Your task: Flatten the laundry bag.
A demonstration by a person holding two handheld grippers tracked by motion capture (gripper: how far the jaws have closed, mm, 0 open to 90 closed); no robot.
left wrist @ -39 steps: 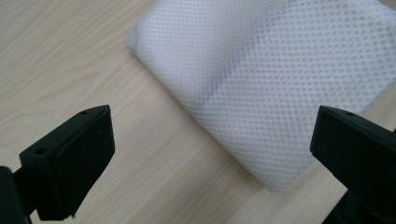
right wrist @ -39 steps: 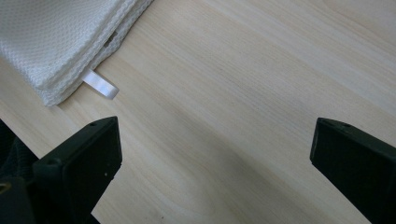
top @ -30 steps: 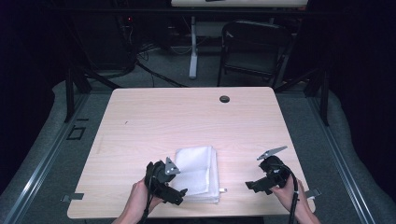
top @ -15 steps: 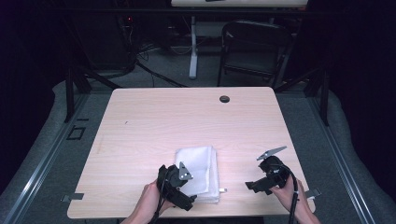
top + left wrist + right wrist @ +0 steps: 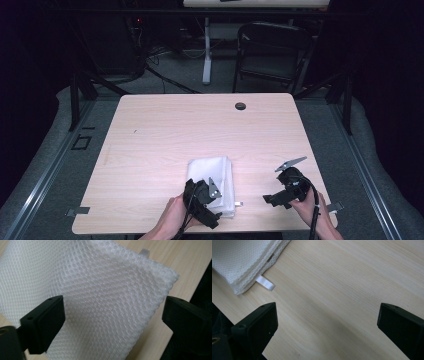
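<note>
Left gripper view showed mesh weave on the white cloth (image 5: 100,297), seen plain from above, under the left gripper (image 5: 112,315); its wide jaws had just been closing, gripping nothing. The right gripper (image 5: 327,327) was held wide over bare table (image 5: 352,290).

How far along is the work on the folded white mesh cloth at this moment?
Done: the folded white mesh cloth lies flat near the wooden table's front edge. In hand: the left gripper is over it, jaws wide and just beginning to close, pads not pressing the fabric. Left: gripping and handling it. The right gripper is open above bare wood beside the cloth's white loop tag.
</note>
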